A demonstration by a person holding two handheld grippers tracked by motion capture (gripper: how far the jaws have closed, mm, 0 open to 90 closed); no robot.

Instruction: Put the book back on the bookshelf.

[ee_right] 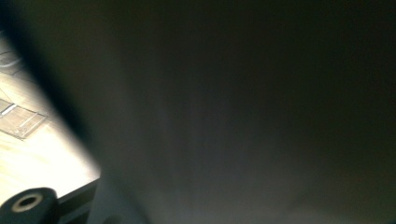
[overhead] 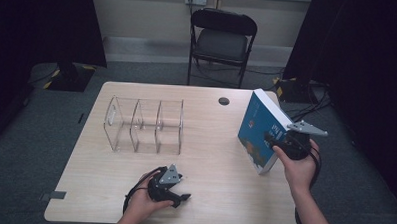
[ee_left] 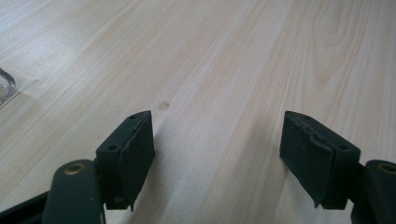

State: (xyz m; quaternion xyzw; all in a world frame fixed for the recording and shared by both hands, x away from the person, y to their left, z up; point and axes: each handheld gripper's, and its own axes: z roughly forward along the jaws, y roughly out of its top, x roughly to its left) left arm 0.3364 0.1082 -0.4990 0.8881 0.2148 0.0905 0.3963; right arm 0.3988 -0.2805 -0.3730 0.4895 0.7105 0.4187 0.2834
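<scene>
Right gripper [overhead: 278,140] clamps blue book [overhead: 258,125], tilted on edge at right of table [overhead: 210,157]; cover writing unreadable. Left gripper [overhead: 179,194] spread wide, empty.

The high view looks forward and down over the whole worktop [overhead: 205,157] from its near side. The left gripper view sits close above the same wood, while the right gripper view is pressed against the book [overhead: 258,129], a dark blur.
</scene>
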